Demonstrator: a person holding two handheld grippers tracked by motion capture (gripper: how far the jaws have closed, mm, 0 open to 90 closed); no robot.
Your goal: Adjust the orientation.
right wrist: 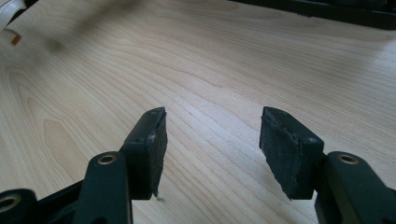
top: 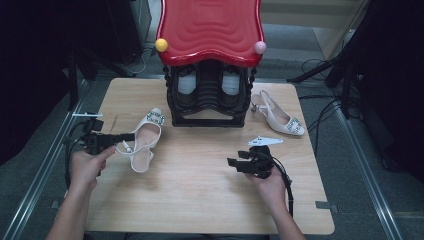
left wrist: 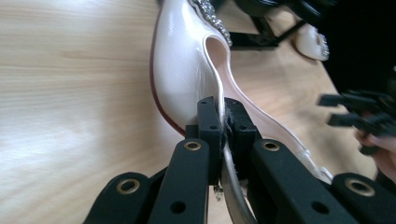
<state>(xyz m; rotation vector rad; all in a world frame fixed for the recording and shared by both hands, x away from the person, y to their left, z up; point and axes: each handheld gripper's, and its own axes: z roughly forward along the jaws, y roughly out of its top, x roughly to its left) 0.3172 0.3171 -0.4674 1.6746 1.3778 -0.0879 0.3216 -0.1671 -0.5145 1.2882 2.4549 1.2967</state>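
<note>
Sandal (left wrist: pixel 182 70) strap pinched by left hand-held gripper (left wrist: pixel 223 122) | right hand-held gripper (right wrist: pixel 212 140) wide, empty

Both grippers are black: the left gripper (left wrist: pixel 223 116) has flat link arms with brass-ringed rivet holes, and the right gripper (right wrist: pixel 212 140) has worn, rough-edged pads (right wrist: pixel 280 144). Nearest the wooden table's (top: pixel 200 200) front edge, black cables trail down beside bare forearms.

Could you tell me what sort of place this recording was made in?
Probably a lab or studio set up for recording: a wooden table on grey floor, tripod legs and cables around it, and a shoe rack with staged white shoes.
</note>
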